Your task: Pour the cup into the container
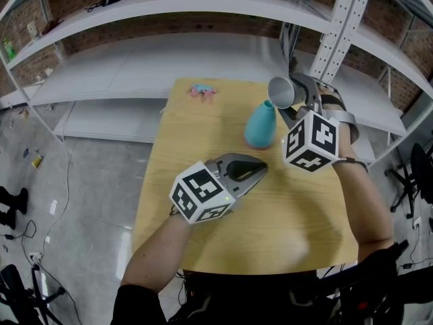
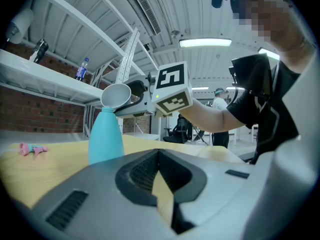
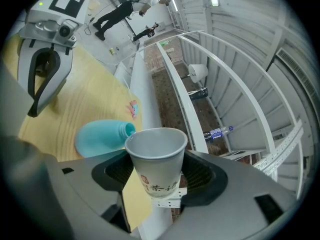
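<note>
A teal bottle-shaped container stands upright on the wooden table. My right gripper is shut on a white paper cup, tipped on its side with its rim at the container's mouth. The right gripper view shows the cup clamped between the jaws, its lip touching the container's opening. From the left gripper view, the cup sits tilted atop the container. My left gripper rests low over the table, shut and holding nothing, a little in front of the container.
A small pink and blue object lies near the table's far edge. White metal shelving curves behind the table, with a perforated upright at the right. A person stands in the background of the left gripper view.
</note>
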A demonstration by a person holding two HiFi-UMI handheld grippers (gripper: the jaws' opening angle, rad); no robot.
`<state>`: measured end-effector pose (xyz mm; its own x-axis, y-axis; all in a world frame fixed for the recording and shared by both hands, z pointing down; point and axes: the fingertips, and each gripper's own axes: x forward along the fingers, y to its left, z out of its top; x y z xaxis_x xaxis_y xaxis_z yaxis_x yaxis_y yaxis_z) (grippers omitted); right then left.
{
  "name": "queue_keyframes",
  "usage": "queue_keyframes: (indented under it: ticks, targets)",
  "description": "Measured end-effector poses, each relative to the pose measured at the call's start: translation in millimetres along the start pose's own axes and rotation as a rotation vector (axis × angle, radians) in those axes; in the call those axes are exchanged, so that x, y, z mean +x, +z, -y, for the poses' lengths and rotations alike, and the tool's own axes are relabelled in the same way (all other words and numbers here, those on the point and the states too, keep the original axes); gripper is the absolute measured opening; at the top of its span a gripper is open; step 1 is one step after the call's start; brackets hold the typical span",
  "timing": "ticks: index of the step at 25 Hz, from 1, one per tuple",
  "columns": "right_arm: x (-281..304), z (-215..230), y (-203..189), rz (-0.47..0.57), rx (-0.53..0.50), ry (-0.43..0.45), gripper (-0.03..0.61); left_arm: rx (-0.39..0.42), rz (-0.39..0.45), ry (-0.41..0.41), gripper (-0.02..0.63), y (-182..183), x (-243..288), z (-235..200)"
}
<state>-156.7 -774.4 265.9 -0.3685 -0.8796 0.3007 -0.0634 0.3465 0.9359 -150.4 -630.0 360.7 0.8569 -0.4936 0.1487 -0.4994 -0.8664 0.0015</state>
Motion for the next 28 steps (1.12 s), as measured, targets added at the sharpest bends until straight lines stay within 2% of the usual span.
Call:
queue_keyframes:
  ticks: [8,13,22,28]
  targets:
    - [0,1,0,-0.005,-0.012,-0.011,0.307,0.000,-0.001,0.000,-0.002,0,-1,0]
    - [0,0,-1,0.004,0.031,0.003,0.307,0.000,0.000,0.000,-0.002,0,-1,0]
    - [2,-7,-6,0.074,0.262,0.088,0.307,-0.002,-0.001,0.000,-0.002,0,-1,1]
    - [-1,-8,-19,0.132,0.503,0.154,0.307,-0.002,-0.001,0.000,-0.002,0,-2,1]
